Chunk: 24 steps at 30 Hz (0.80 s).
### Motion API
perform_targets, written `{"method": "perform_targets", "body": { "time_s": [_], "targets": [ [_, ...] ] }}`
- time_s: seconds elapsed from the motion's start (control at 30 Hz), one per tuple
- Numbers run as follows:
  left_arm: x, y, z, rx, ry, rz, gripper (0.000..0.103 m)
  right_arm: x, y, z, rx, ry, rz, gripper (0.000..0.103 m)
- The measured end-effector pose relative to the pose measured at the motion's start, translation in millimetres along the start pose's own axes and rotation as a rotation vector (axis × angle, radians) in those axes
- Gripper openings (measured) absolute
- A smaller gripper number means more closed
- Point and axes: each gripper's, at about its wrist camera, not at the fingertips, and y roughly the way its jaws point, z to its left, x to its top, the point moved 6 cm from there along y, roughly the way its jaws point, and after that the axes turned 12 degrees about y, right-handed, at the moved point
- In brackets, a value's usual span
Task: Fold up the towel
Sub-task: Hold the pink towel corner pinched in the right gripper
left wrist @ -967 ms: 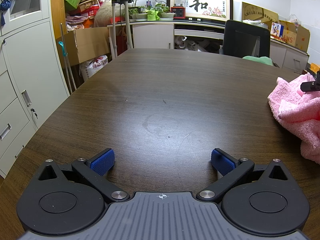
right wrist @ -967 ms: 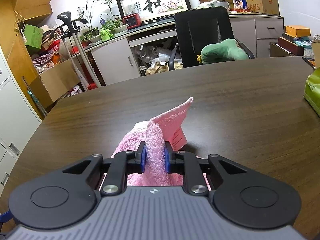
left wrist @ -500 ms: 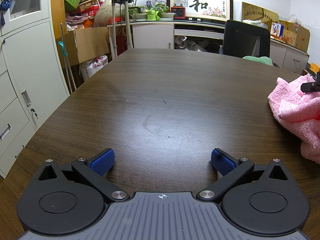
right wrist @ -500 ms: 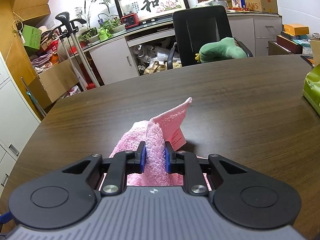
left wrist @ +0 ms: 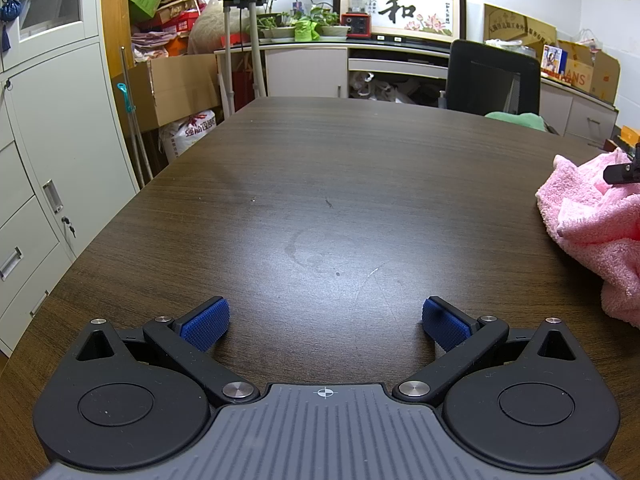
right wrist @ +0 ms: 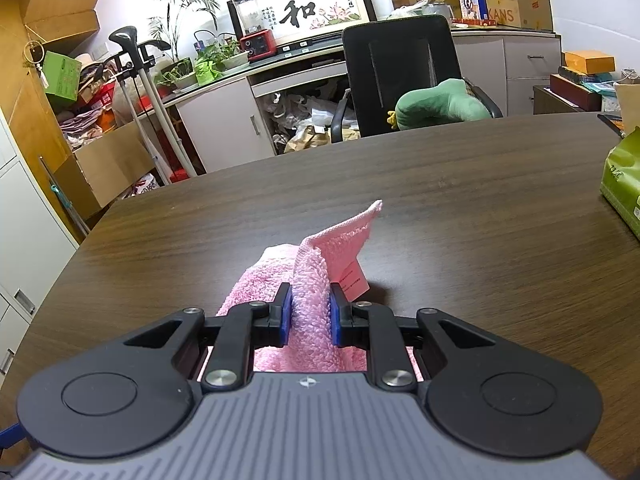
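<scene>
A pink towel (right wrist: 312, 280) lies bunched on the dark wooden table (right wrist: 460, 216). My right gripper (right wrist: 309, 316) is shut on a fold of it, and a corner with a white care label (right wrist: 354, 282) stands up past the fingertips. In the left wrist view the towel (left wrist: 592, 224) is a crumpled heap at the far right edge, with a tip of the right gripper (left wrist: 622, 173) showing above it. My left gripper (left wrist: 324, 322) is open and empty, low over bare table (left wrist: 320, 184), well left of the towel.
A black office chair (right wrist: 400, 80) with a green plush (right wrist: 440, 104) stands at the table's far edge. A green bag (right wrist: 624, 188) sits on the table at the right. Grey cabinets (left wrist: 52, 160) stand past the table's left edge.
The right gripper has shifted slightly with the towel fold still clamped. The left gripper has not moved.
</scene>
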Motion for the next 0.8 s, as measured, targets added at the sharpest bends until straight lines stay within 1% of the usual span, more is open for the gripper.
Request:
{"method": "perform_targets", "body": {
  "time_s": [0.03, 0.13, 0.73, 0.77, 0.8],
  "targets": [
    [0.0, 0.0, 0.2, 0.0, 0.0, 0.0, 0.103, -5.7, -4.8, -1.9, 0.005, 0.001, -0.002, 0.019],
    [0.0, 0.0, 0.2, 0.0, 0.0, 0.0, 0.103, -5.5, -7.6, -2.2, 0.012, -0.006, -0.006, 0.019],
    [-0.6, -0.5, 2.2, 0.0, 0.0, 0.0, 0.103, 14.6, 10.2, 11.7, -0.008, -0.031, 0.0, 0.019],
    [-0.6, -0.5, 2.2, 0.0, 0.0, 0.0, 0.103, 1.6, -2.7, -4.0, -0.007, -0.024, -0.005, 0.019],
    [-0.6, -0.5, 2.2, 0.0, 0.0, 0.0, 0.103, -3.1, -7.0, -8.8, -0.005, -0.022, -0.005, 0.019]
  ]
}}
